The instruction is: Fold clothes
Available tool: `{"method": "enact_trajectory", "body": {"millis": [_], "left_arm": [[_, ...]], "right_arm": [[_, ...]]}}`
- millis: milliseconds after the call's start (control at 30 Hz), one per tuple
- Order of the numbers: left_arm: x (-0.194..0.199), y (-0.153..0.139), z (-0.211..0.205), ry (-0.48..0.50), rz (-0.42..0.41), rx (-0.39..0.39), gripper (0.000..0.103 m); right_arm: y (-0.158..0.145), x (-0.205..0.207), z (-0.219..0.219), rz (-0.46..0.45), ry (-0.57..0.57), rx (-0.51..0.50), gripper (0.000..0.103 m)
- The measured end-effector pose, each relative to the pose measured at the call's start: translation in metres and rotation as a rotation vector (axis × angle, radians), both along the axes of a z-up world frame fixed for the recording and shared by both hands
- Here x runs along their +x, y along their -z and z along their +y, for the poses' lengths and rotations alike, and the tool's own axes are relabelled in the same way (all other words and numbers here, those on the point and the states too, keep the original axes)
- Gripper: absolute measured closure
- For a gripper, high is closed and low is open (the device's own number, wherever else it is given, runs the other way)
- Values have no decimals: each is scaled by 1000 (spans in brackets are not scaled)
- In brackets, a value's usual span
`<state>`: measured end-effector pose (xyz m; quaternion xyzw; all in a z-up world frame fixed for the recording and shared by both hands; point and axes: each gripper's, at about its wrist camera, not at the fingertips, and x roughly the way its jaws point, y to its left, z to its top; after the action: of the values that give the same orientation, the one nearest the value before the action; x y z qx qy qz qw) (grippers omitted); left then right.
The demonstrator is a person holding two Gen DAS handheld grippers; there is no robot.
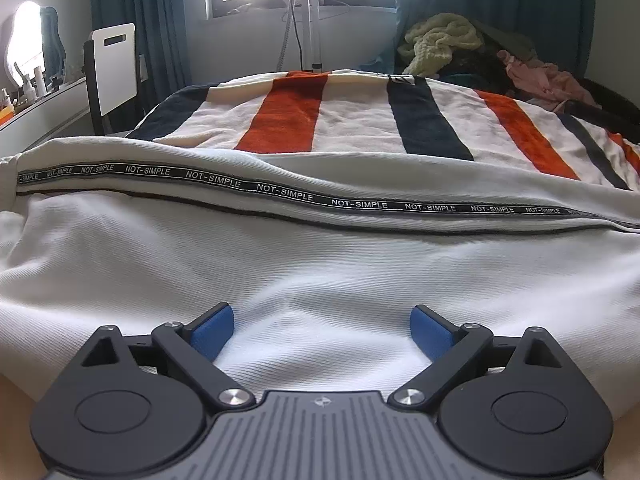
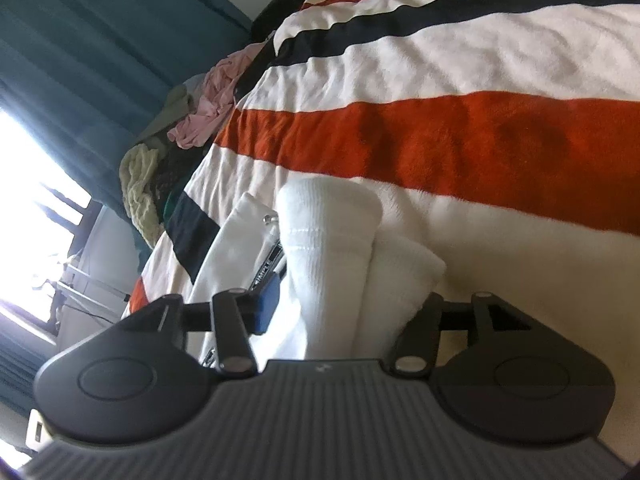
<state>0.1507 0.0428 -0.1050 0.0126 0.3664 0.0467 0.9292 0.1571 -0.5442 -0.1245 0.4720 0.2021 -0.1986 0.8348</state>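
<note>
A white garment [image 1: 280, 264] with a black "NOT-SIMPLE" tape stripe [image 1: 360, 203] lies across the striped blanket on the bed. My left gripper [image 1: 322, 328] is open, its blue pads resting on the white cloth with nothing between them. In the right wrist view my right gripper [image 2: 344, 304] is turned on its side and shut on a bunched fold of the same white garment [image 2: 332, 248]. Its blue pad [image 2: 269, 300] shows on the left of the cloth; the other pad is hidden behind the fabric.
The bed carries a blanket [image 1: 352, 120] with white, orange and navy stripes. A pile of other clothes [image 1: 460, 48] sits at the far right corner. A white chair [image 1: 114, 68] and a desk stand at the left, a stand [image 1: 306, 20] by the window, teal curtains behind.
</note>
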Motion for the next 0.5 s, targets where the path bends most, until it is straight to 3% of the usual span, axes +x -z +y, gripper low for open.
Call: {"method": "enact_trajectory", "body": {"millis": [133, 200, 233, 267, 333, 433, 500], "left_arm": [[1, 1, -1, -3, -1, 1, 5], [1, 1, -2, -6, -2, 0, 5], [0, 1, -2, -8, -3, -2, 5], [0, 1, -2, -10, -5, -3, 5], [0, 1, -2, -14, -9, -6, 5], [0, 1, -3, -16, -13, 2, 5], [-1, 2, -8, -12, -12, 34, 5]], "right_arm": [[3, 2, -2, -93, -40, 44, 46], [6, 0, -5, -192, -68, 90, 35], [8, -1, -7, -246, -80, 120, 22], [11, -2, -9, -292, -89, 153, 17], [18, -1, -13, -326, -91, 196, 18], [31, 4, -16, -281, -99, 225, 19], [33, 8, -16, -260, -100, 220, 25]]}}
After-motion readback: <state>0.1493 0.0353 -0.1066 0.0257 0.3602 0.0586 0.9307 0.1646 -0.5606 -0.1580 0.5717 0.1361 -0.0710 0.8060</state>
